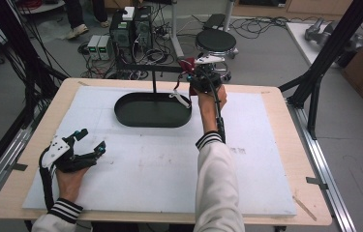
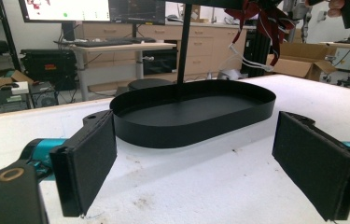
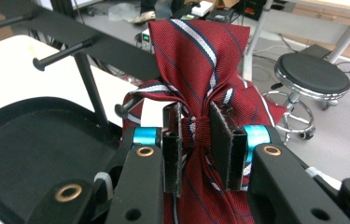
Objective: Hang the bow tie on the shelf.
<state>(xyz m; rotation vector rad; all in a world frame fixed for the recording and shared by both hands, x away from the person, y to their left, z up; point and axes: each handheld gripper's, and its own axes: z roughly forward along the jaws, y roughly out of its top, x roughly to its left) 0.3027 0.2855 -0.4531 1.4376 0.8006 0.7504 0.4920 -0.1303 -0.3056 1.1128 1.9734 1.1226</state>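
The black oval tray (image 1: pixel 152 110) sits at the far middle of the white surface (image 1: pixel 159 169), with broad bare room toward the near edge. At the near left corner the left gripper (image 1: pixel 90 141) rests with jaws spread around nothing. Beyond the tray's right end, the right gripper (image 3: pixel 196 144) pinches the bunched red striped tie (image 3: pixel 196 51); the right gripper view shows its navy-and-white stripes and the black rack (image 3: pixel 93 44) close behind.

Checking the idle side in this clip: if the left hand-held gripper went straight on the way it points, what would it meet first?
Most likely the near wall of the black oval tray, which lies dead ahead between the open jaws of the left hand-held gripper. The white table cover before it looks free, though depth is hard to judge.
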